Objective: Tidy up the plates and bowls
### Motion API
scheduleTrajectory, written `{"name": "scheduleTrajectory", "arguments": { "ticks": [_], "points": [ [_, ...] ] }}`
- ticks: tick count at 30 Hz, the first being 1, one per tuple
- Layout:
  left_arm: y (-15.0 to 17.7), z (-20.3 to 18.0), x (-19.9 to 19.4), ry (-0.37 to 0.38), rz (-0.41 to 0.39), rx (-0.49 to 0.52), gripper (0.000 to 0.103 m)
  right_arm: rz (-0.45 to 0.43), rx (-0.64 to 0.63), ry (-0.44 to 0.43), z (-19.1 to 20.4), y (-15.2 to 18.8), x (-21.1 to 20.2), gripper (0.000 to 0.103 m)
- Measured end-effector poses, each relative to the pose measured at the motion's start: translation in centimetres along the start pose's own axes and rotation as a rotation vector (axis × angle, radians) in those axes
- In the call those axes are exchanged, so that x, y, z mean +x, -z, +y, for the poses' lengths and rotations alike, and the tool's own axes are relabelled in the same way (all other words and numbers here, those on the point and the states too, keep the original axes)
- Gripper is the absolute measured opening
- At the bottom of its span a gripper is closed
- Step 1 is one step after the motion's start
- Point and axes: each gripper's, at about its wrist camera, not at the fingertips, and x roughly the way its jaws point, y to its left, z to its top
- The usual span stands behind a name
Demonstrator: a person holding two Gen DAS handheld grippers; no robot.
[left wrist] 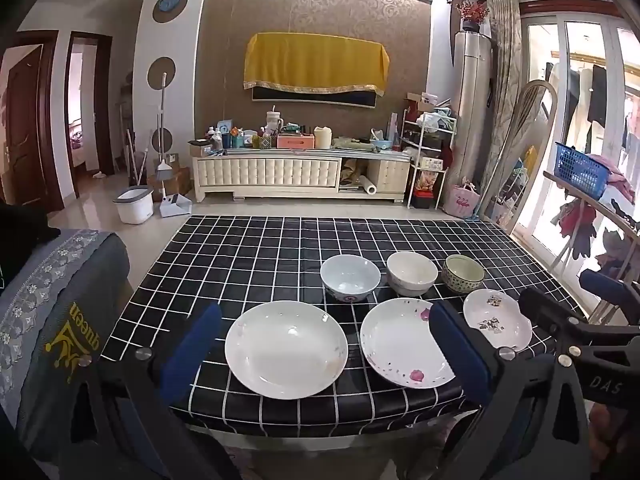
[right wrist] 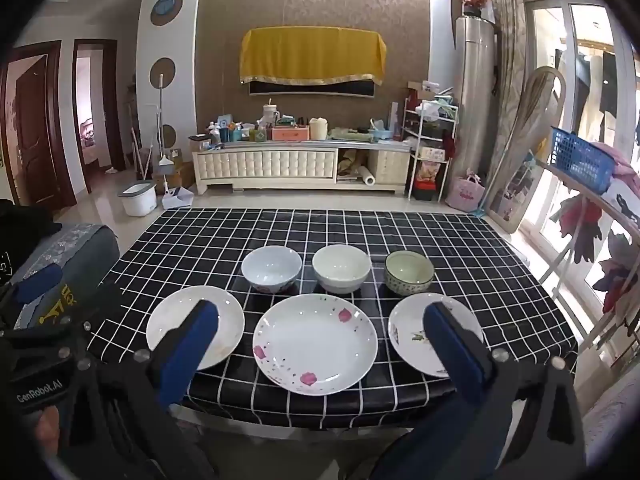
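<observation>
Three plates lie in a front row on the black checked table [left wrist: 240, 256]: a plain white plate [left wrist: 285, 349], a pink-petal plate [left wrist: 400, 340] and a small patterned plate [left wrist: 498, 319]. Behind them stand a blue-white bowl [left wrist: 350, 282], a white bowl [left wrist: 412, 278] and a green patterned bowl [left wrist: 463, 273]. My left gripper [left wrist: 324, 344] hovers open before the plain plate, holding nothing. My right gripper [right wrist: 320, 340] is open and empty in front of the petal plate [right wrist: 315, 343], with the plain plate [right wrist: 168, 320] and small plate [right wrist: 408, 334] at either side. Each gripper is visible beside the other.
A grey embroidered seat cover [left wrist: 60, 300] presses against the table's left side. A drying rack with a blue basket [left wrist: 580, 168] stands at the right. Beyond the table are a white bucket [left wrist: 134, 204] and a cluttered TV cabinet [left wrist: 300, 172]. The table's far half is bare cloth.
</observation>
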Motion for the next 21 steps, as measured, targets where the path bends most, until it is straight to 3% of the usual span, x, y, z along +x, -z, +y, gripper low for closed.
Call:
{"name": "scheduleTrajectory", "arguments": {
  "ticks": [21],
  "points": [
    [0.0, -0.3, -0.4, 0.004, -0.006, 0.031, 0.103, 0.032, 0.019, -0.041, -0.1, 0.1, 0.1, 0.103]
  ]
}}
